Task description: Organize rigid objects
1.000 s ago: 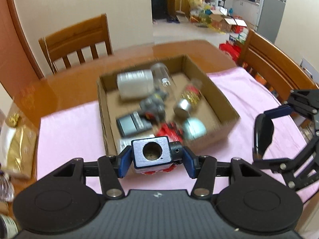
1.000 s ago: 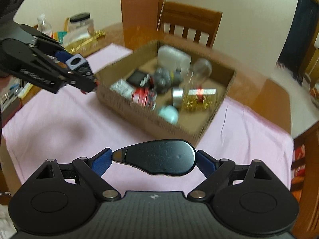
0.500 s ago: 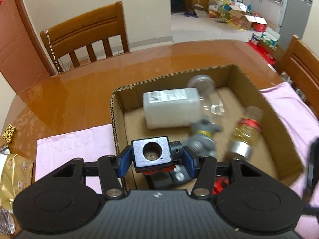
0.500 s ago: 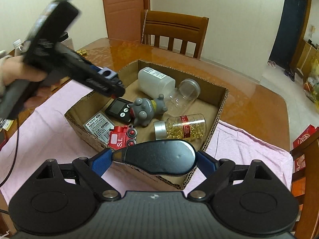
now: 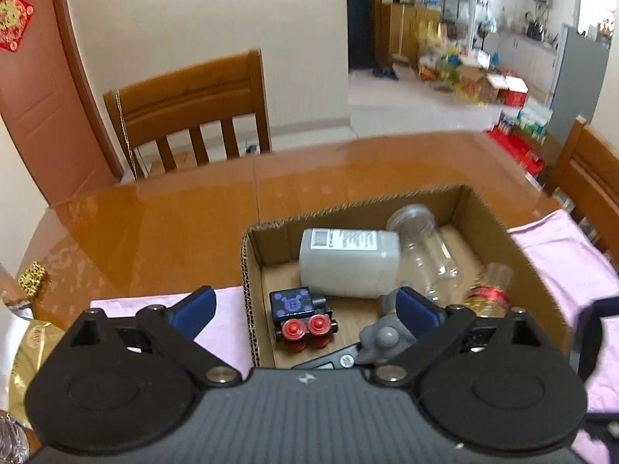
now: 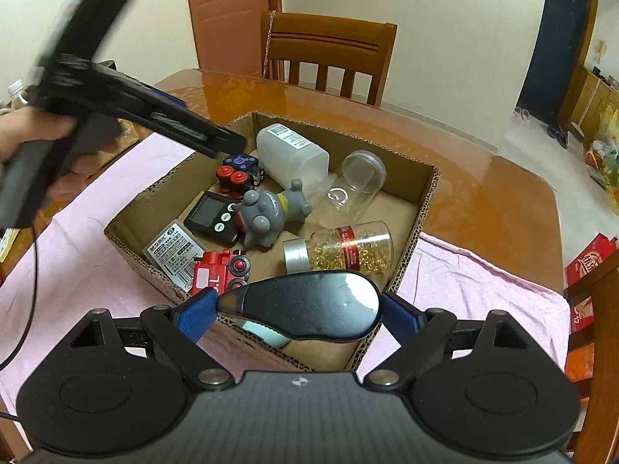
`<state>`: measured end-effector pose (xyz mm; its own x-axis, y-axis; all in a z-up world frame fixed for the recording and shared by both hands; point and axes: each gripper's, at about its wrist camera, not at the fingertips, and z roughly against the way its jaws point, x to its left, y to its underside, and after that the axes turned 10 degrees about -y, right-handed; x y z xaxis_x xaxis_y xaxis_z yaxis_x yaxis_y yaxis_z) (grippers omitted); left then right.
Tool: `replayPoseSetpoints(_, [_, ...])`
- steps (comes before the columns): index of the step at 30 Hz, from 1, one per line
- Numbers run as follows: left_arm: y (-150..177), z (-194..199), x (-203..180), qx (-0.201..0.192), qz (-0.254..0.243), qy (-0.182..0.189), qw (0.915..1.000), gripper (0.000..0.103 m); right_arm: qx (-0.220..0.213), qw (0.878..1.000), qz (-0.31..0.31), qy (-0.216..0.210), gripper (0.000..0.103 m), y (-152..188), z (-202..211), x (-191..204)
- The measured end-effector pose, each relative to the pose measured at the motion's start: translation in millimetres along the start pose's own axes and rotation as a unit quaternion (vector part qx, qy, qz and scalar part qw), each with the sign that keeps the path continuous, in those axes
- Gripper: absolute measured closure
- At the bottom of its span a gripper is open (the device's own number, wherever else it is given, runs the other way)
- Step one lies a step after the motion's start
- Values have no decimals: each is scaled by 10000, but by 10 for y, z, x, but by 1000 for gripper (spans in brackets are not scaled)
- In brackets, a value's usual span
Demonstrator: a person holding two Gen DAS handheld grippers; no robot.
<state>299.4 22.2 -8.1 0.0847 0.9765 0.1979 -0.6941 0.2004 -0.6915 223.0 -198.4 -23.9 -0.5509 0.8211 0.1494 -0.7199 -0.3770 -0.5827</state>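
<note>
A cardboard box (image 5: 499,228) (image 6: 425,201) sits on a pink cloth on the wooden table. A blue and black toy block with red wheels (image 5: 300,319) (image 6: 240,172) lies in its near-left corner. My left gripper (image 5: 305,307) is open and empty just above it; it also shows in the right wrist view (image 6: 228,143). My right gripper (image 6: 298,309) is shut on a black oval computer mouse (image 6: 309,305), held over the box's near edge. The box also holds a white bottle (image 6: 290,154), a clear jar (image 6: 356,181), a grey hippo toy (image 6: 267,212), a capsule bottle (image 6: 344,247) and a red toy train (image 6: 220,272).
The pink cloth (image 6: 96,247) covers the near part of the glossy wooden table (image 5: 174,216). Wooden chairs (image 5: 193,116) (image 6: 332,58) stand at the far side, another at the right (image 5: 588,181). Gold packets (image 5: 31,282) lie at the table's left edge.
My left gripper opened and let go of the toy block, which now lies in the box's corner. The right gripper with the mouse moved closer over the box edge.
</note>
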Motion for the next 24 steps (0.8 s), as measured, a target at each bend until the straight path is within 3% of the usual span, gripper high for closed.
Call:
replayPoseSetpoints(6, [228, 462, 82, -261, 184, 40, 9995, 1, 113, 9999, 100, -29, 10, -86, -112, -27])
replayPoseSetpoints(10, [464, 729, 118, -443, 408, -193, 9980, 1, 173, 9997, 155, -15, 10, -123, -160, -39])
replayPoseSetpoints(19, [995, 1042, 108, -145, 938, -483, 9943, 1, 264, 9995, 160, 102, 10, -174, -257, -55])
replayPoseSetpoints(22, [1081, 1103, 105, -131, 947, -560, 9938, 1, 237, 9995, 153, 161, 0, -181, -262, -47])
replayPoseSetpoints(24, [1104, 1153, 119, -169, 936, -572, 9938, 1, 134, 9994, 114, 287, 0, -182, -226, -28])
